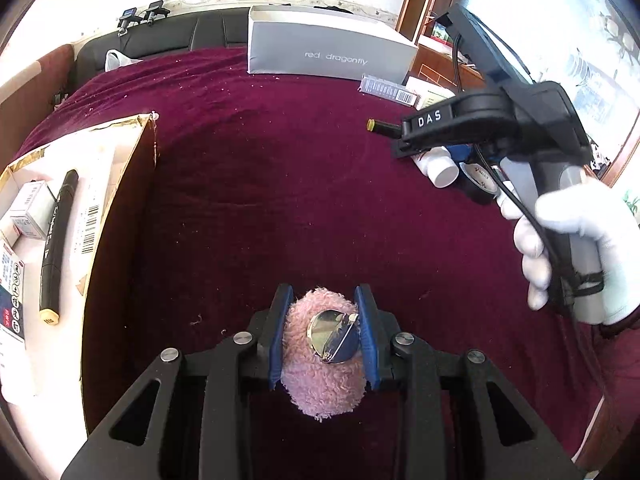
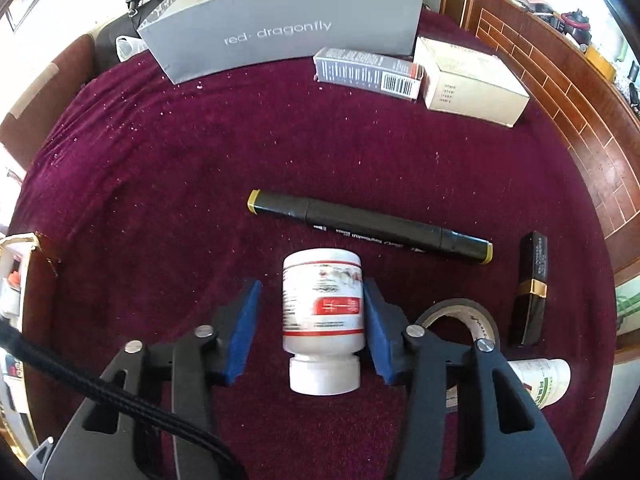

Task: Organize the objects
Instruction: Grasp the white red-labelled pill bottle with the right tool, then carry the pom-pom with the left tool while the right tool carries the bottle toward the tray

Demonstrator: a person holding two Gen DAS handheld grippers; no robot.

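My left gripper (image 1: 323, 300) is shut on a pink fluffy pin badge (image 1: 320, 364) with a round metal back, held above the maroon cloth (image 1: 260, 180). My right gripper (image 2: 312, 292) is open around a white pill bottle (image 2: 323, 320) lying on the cloth, cap toward the camera; its right pad touches the bottle, the left pad stands apart. The right gripper also shows in the left wrist view (image 1: 404, 148), over the bottle (image 1: 438, 166). A black marker (image 2: 368, 226) lies just beyond the bottle.
An open gold-edged box (image 1: 120, 184) at the left holds a black marker (image 1: 58, 244) and small cartons. A grey shoebox (image 2: 280, 20) stands at the back, with two small cartons (image 2: 472, 80) beside it. A tape roll (image 2: 460, 320), a black lipstick (image 2: 532, 288) and another bottle (image 2: 540, 380) lie at the right.
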